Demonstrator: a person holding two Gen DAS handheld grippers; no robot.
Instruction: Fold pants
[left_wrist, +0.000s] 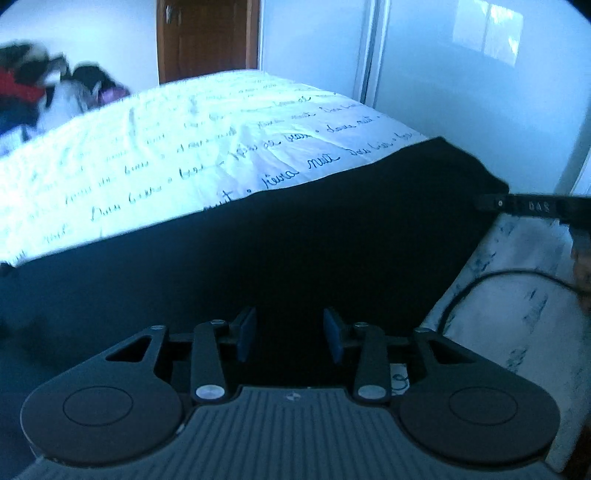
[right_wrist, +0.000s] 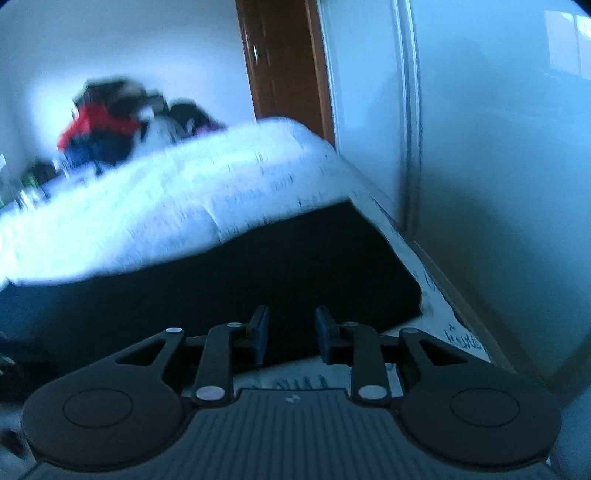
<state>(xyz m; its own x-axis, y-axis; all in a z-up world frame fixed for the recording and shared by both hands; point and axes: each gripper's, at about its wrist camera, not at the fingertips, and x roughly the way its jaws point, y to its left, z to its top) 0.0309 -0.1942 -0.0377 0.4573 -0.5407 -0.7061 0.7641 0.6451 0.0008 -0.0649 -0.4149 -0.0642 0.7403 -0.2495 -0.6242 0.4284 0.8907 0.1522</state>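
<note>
1. The left gripper (left_wrist: 289, 334) hangs over the black pants (left_wrist: 258, 258), its blue-padded jaws standing apart with only dark cloth showing in the gap; the pads do not press on anything.

2. The right gripper (right_wrist: 290, 332) points down at the near edge of the same pants (right_wrist: 240, 280), jaws parted a little less widely, nothing pinched between them.

3. The pants lie spread flat across the near end of a bed, a broad dark panel on the white bedcover (left_wrist: 166, 147), which is printed with lines of cursive script.

4. In the left wrist view the right gripper's black finger (left_wrist: 532, 205) reaches in from the right edge at the far corner of the pants; whether it touches the cloth cannot be told. A black cable (left_wrist: 491, 277) loops over the cover below it.

5. A blurred heap of clothes (right_wrist: 107, 125), red, dark and white, sits at the far end of the bed.

6. Behind the bed stand a brown wooden door (right_wrist: 284, 62) and pale walls (right_wrist: 498, 129).
</note>
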